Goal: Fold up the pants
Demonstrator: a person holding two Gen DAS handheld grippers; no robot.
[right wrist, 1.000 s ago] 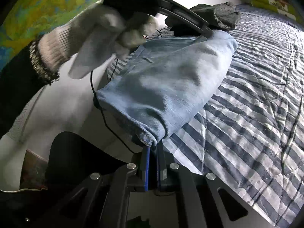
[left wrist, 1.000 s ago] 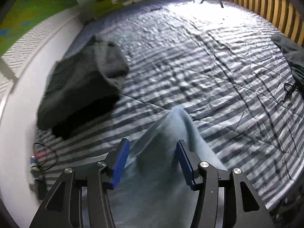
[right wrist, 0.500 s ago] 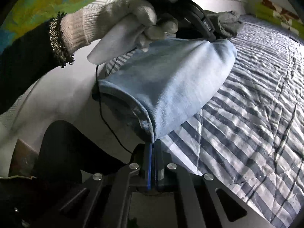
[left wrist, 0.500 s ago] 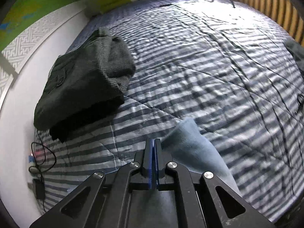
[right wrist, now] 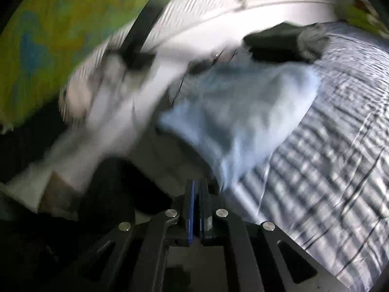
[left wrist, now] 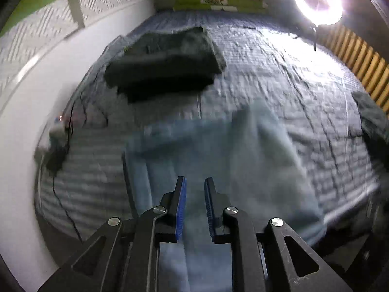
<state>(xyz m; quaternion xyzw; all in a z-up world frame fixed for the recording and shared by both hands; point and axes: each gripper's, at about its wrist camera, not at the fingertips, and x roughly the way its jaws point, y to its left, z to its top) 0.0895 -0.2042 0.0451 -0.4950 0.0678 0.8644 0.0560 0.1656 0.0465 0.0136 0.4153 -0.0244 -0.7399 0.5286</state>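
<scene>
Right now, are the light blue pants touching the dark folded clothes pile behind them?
Apart. In the left wrist view, striped bedcover shows between the light blue pants and the dark folded clothes pile.

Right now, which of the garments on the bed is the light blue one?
The light blue pants, lying just ahead of the left gripper. The folded dark clothes near the wall and the dark garment at the right are not blue.

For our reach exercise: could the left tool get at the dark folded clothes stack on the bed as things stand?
Probably yes. The left tool is opening with nothing gripped, and only flat striped bedspread and light blue pants lie before the dark folded clothes stack.
</scene>
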